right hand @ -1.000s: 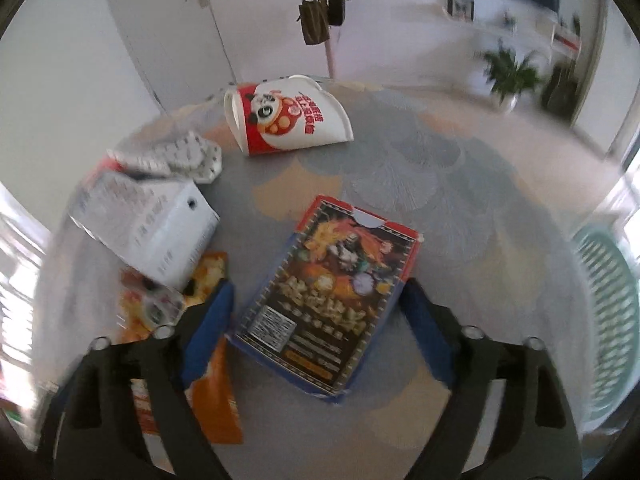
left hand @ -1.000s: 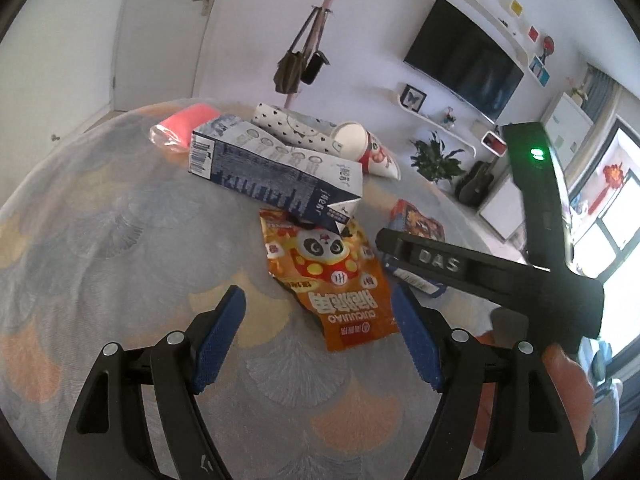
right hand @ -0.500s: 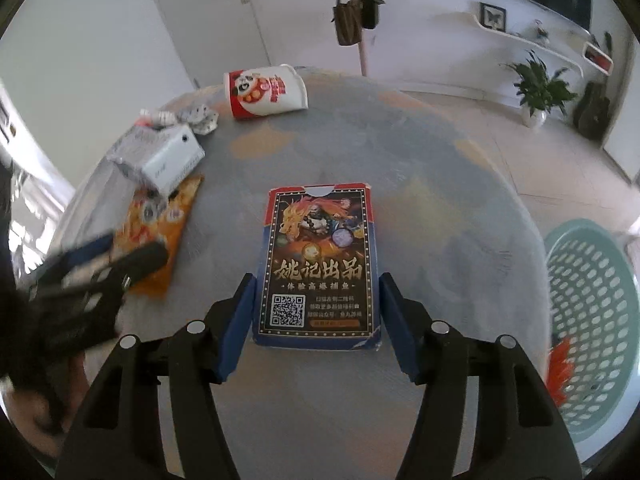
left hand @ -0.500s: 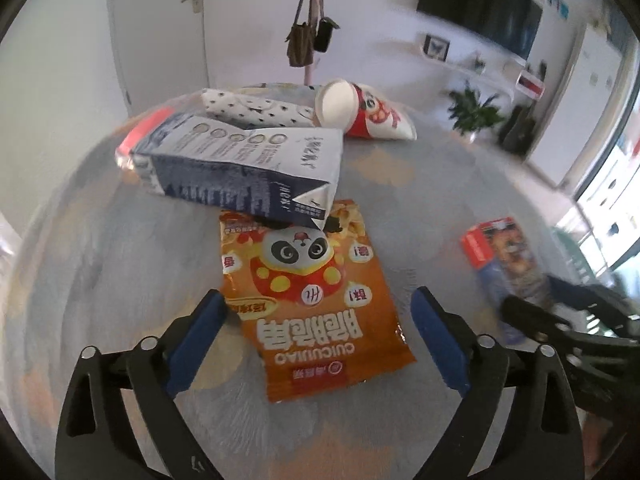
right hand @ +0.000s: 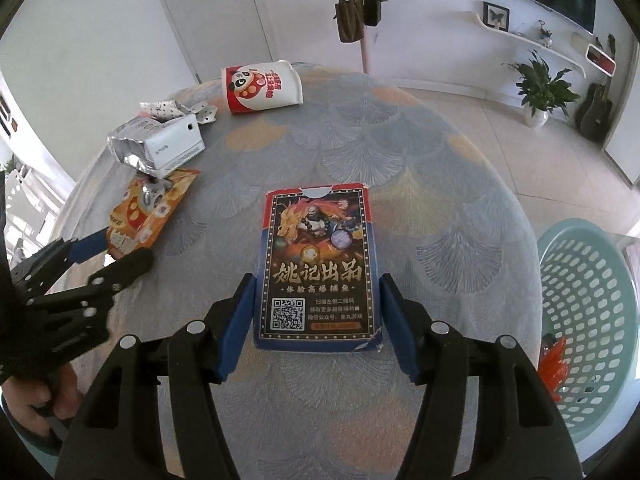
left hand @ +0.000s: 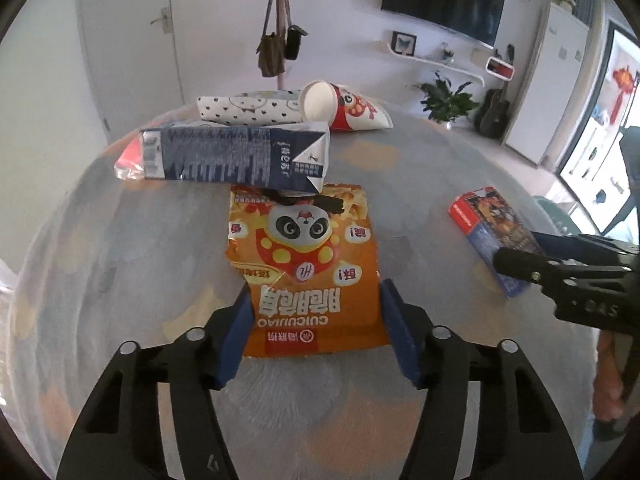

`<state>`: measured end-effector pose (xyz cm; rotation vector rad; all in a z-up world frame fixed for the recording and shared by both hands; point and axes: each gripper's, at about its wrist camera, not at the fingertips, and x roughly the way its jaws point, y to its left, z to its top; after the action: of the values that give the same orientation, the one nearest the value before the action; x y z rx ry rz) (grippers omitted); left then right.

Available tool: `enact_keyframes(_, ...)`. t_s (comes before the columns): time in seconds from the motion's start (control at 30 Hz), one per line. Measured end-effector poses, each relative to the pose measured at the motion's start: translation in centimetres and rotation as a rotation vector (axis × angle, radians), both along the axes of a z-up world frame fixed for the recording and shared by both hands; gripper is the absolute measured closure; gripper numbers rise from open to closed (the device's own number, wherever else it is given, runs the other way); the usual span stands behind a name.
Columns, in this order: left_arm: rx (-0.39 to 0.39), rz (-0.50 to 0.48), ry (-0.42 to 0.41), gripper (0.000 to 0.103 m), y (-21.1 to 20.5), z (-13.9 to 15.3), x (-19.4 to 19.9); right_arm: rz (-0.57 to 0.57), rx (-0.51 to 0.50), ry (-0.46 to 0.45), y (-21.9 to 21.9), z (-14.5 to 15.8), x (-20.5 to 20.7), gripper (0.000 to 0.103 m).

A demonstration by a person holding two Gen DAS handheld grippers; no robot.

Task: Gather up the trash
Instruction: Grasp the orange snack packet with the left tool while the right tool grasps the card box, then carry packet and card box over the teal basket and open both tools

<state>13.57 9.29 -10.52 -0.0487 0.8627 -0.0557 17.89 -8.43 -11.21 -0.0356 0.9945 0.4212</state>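
Left wrist view: the left hand-held gripper (left hand: 316, 312) straddles the orange snack bag's (left hand: 306, 264) near end, jaws wide apart, contact unclear; its far end hides under the milk carton (left hand: 236, 154). The right hand-held gripper (right hand: 316, 312) likewise brackets the card box (right hand: 318, 264), pointing away on the table (right hand: 440, 208).

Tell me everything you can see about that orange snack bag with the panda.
The snack bag is a flat, glossy orange packet printed with a cartoon panda and white lettering. It lies on the table, creased along one edge. Its far end is tucked under the milk carton. The left gripper straddles its near end, blue pads close beside both edges.
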Motion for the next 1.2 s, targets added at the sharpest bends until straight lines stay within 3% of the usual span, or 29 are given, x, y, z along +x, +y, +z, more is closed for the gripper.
enact_keyframes(0.17,-0.008,-0.048,-0.032,0.076,-0.9,0.6,-1.8,0.018,-0.001,-0.009,0.2,0.0,-0.5,0.046)
enact_keyframes(0.27,-0.019,-0.063,-0.029,0.082,-1.2,0.5,-2.6,0.028,0.01,-0.014,0.0,0.2,-1.0,0.046)
enact_keyframes(0.47,-0.1,-0.05,-0.07,0.089,-0.6,0.5,-3.5,0.029,0.011,-0.01,0.0,0.0,-1.2,0.045)
enact_keyframes(0.53,-0.133,-0.054,-0.086,0.089,-0.5,1.1,-3.9,0.018,0.035,0.008,-0.1,0.0,-0.8,0.033)
enact_keyframes(0.63,-0.152,-0.061,-0.111,0.09,-0.5,1.9,-4.3,-0.003,0.037,0.021,0.1,0.1,-0.3,0.023)
enact_keyframes(0.73,-0.148,-0.071,-0.125,0.09,-1.3,2.5,-4.6,-0.023,0.013,0.026,0.5,-0.2,0.0,0.023)
enact_keyframes(0.77,-0.147,-0.076,-0.13,0.09,-1.6,2.7,-4.5,-0.029,-0.003,0.017,0.7,-0.3,-0.1,0.024)
enact_keyframes(0.83,-0.146,-0.088,-0.141,0.09,-2.2,3.1,-4.6,-0.013,-0.041,-0.01,1.4,-0.2,-0.5,0.045)
enact_keyframes(0.9,-0.146,-0.097,-0.152,0.09,-2.3,3.5,-4.5,-0.016,-0.069,-0.029,1.8,-0.1,-0.9,0.046)
enact_keyframes(1.0,-0.157,-0.115,-0.172,0.09,-3.0,4.4,-4.1,-0.023,-0.002,-0.049,0.7,0.7,-1.3,0.046)
enact_keyframes(1.07,-0.143,-0.131,-0.191,0.09,-3.9,5.3,-4.1,-0.054,0.058,-0.072,-1.1,2.2,-1.6,0.047)
enact_keyframes(1.2,-0.126,-0.19,-0.239,0.09,-6.8,7.2,-3.7,-0.13,0.084,-0.161,-4.8,5.5,-2.3,0.047)
